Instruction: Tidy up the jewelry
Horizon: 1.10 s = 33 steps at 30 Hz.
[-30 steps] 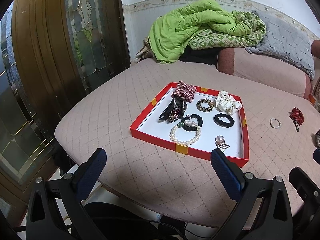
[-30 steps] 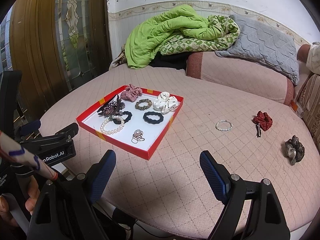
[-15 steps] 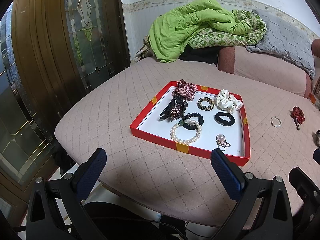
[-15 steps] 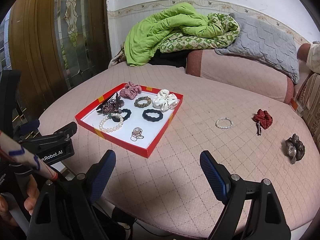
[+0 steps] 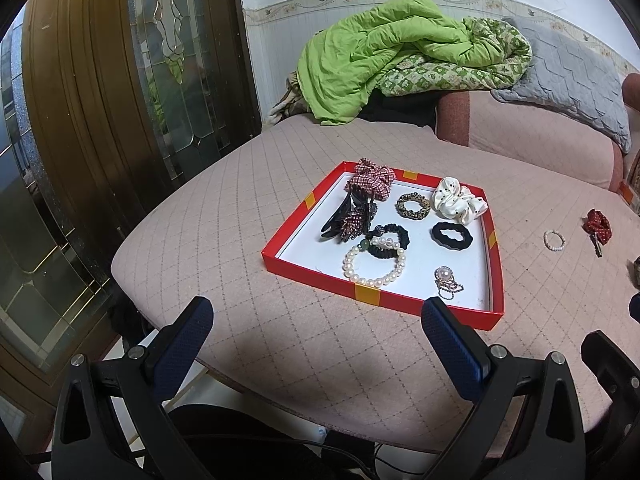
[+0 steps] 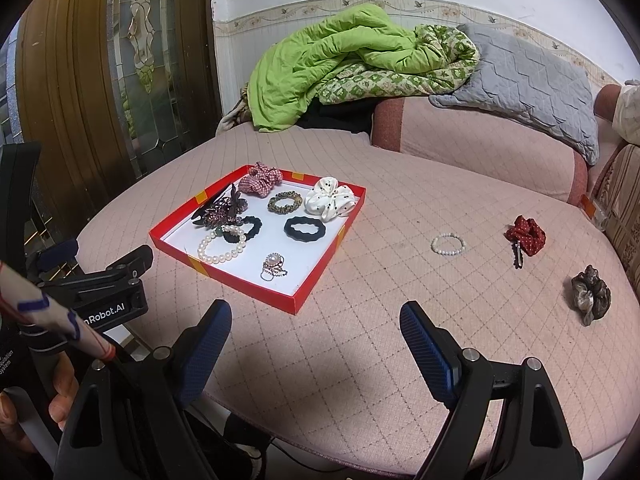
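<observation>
Over bed point(image 6: 360, 320), both tools angle down.

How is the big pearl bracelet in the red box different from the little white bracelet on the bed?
The big pearl bracelet lies inside the red box; the little white bracelet lies outside it on the pink bedcover. The big one makes a wider loop and overlaps a black hair tie; the little one lies alone, touching nothing. The big one has a green bead; the little one looks all white. Both are rings of pale round beads lying flat.
</observation>
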{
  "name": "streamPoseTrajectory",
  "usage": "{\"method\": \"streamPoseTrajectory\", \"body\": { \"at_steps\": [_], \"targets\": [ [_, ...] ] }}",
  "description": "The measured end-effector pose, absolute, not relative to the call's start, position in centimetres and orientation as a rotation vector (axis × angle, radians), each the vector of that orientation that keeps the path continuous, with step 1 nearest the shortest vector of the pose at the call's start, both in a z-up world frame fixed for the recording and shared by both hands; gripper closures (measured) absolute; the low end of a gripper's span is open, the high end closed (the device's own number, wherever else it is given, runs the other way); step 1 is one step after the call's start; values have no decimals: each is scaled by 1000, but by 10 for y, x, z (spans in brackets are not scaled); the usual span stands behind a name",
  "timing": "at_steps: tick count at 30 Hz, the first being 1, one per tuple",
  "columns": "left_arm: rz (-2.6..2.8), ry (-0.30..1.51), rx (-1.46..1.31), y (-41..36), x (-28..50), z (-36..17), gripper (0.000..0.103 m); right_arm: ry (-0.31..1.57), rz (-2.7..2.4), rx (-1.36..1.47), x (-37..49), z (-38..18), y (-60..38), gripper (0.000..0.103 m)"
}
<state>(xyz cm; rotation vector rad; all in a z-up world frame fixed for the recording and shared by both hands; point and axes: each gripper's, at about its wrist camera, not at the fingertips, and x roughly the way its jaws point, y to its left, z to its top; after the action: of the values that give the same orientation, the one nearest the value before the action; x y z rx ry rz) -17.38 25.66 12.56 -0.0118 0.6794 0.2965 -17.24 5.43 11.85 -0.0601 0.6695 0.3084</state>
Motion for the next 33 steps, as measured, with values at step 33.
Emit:
{"method": "streamPoseTrajectory", "body": {
  "at_steps": [33],
  "targets": [
    [302, 690, 5, 265, -174, 119, 0, 680, 306, -50, -170, 115, 52, 14]
  ]
}}
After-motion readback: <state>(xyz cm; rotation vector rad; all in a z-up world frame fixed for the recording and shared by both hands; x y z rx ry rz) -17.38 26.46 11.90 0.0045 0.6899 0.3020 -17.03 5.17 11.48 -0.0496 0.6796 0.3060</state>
